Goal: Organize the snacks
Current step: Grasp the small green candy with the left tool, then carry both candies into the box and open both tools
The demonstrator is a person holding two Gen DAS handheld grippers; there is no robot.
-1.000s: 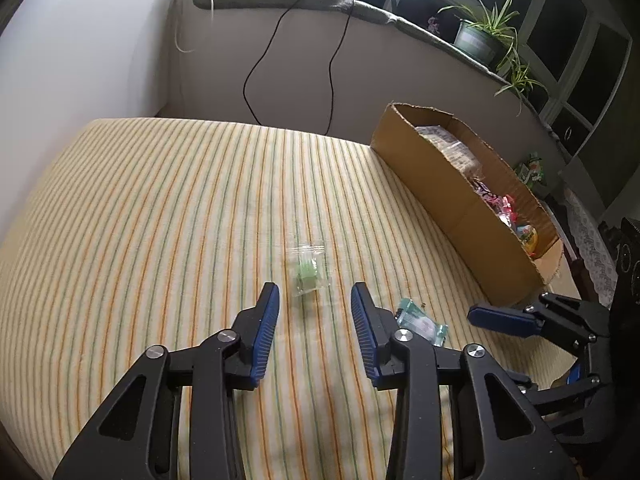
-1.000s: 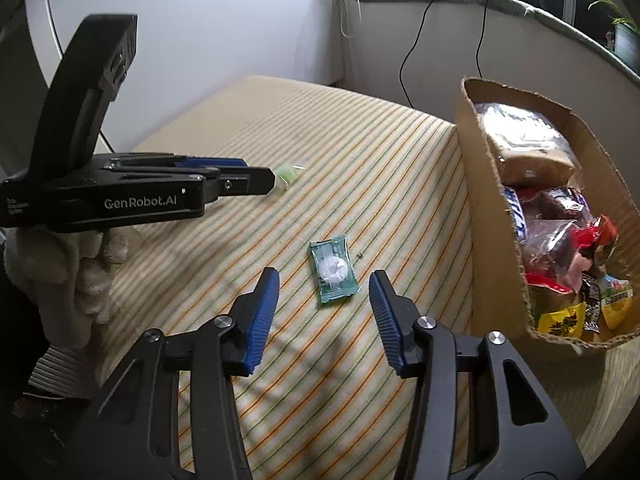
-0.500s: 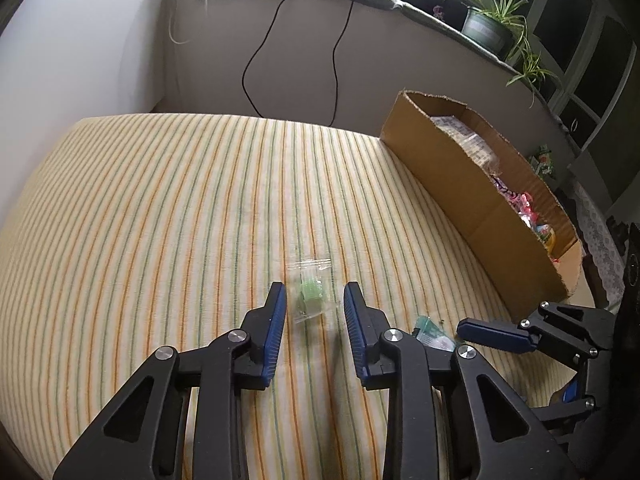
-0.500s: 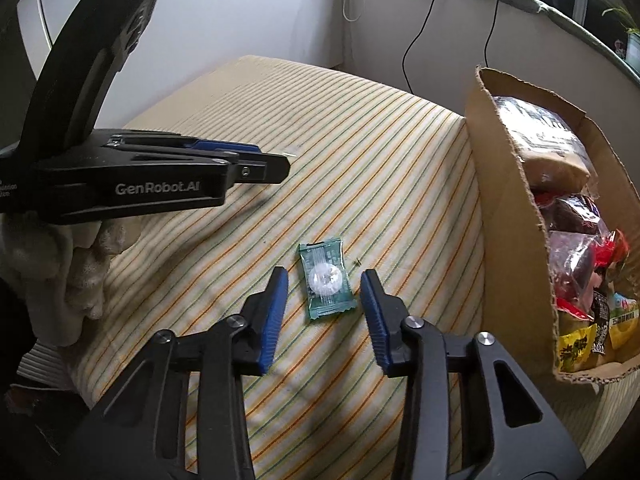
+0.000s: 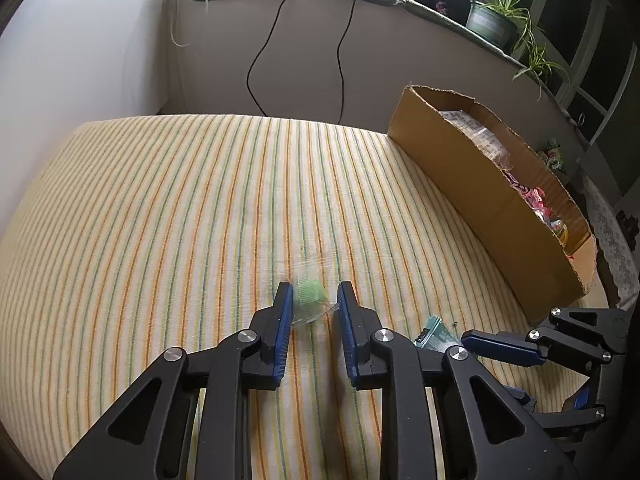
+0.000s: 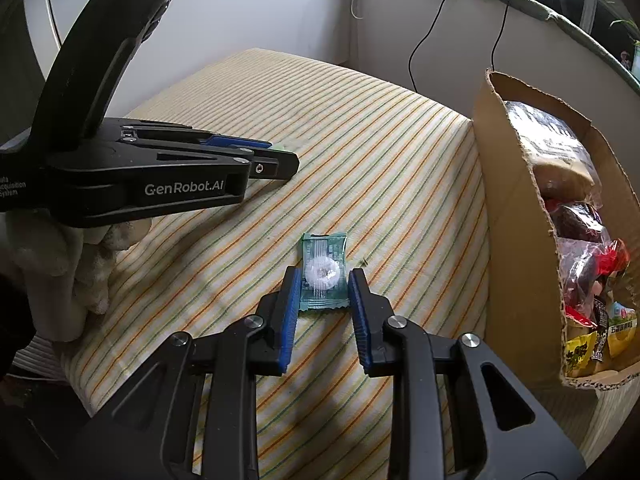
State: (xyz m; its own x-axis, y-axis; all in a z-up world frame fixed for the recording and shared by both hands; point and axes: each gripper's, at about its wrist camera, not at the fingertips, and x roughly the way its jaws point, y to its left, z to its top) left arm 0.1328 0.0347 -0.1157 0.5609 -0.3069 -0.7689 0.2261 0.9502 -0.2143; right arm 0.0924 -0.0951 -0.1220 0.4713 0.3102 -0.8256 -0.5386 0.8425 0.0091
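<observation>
A clear packet with a green candy (image 5: 309,295) lies on the striped cloth (image 5: 168,216) between the fingers of my left gripper (image 5: 313,294). The jaws stand narrowly open around it, the left pad touching the wrapper. A teal packet with a white round candy (image 6: 323,272) lies between the fingers of my right gripper (image 6: 325,280), jaws open and close on both sides. The teal packet also shows in the left wrist view (image 5: 434,330). A cardboard box (image 6: 516,216) full of snacks stands at the right.
The box (image 5: 492,216) runs along the right side of the cloth. Black cables (image 5: 260,64) hang down the wall behind. A potted plant (image 5: 490,20) sits on the ledge. The left gripper's body (image 6: 152,176) crosses the left of the right wrist view.
Both grippers have moved forward and down onto their packets, and both jaws have narrowed around them. The packets lie where they were.
</observation>
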